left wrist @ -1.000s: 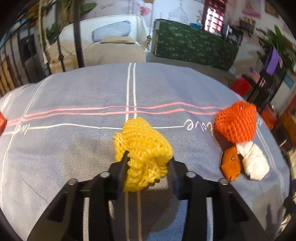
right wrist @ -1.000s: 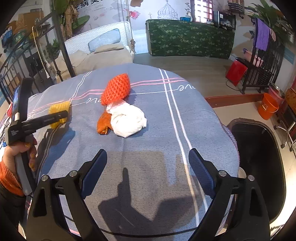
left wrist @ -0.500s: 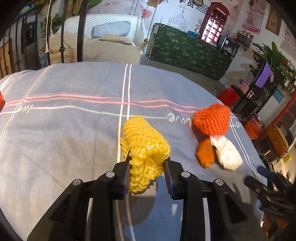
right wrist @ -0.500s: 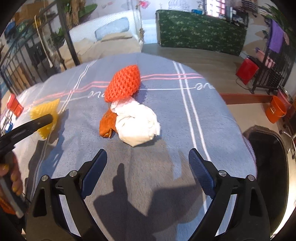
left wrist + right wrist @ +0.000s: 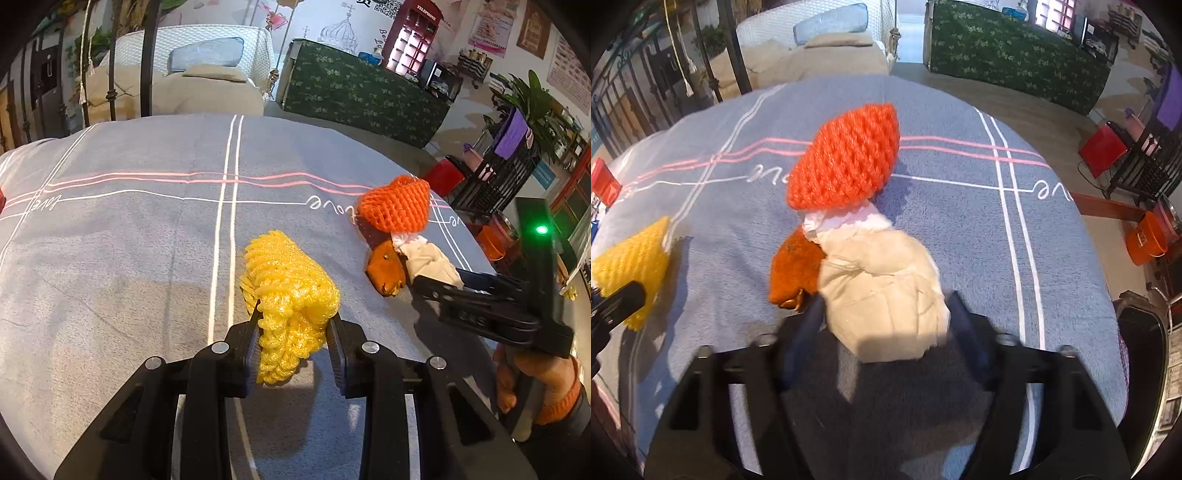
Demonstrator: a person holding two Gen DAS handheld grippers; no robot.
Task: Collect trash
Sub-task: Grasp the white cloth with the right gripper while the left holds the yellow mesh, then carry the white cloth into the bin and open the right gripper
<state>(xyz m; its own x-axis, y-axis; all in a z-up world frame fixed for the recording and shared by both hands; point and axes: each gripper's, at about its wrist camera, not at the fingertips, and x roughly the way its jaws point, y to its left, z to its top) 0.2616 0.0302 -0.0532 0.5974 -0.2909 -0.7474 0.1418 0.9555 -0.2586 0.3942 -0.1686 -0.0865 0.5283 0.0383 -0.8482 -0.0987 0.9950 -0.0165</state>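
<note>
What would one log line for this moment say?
left claw: grips yellow foam net | right claw: closing around crumpled white paper wad | orange foam net: on table

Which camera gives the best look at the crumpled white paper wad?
The right wrist view: the white paper wad fills the centre, between the fingers of the right tool, which have just been closing around it. The left wrist view shows only a small part of it, far right, partly behind that tool.
</note>
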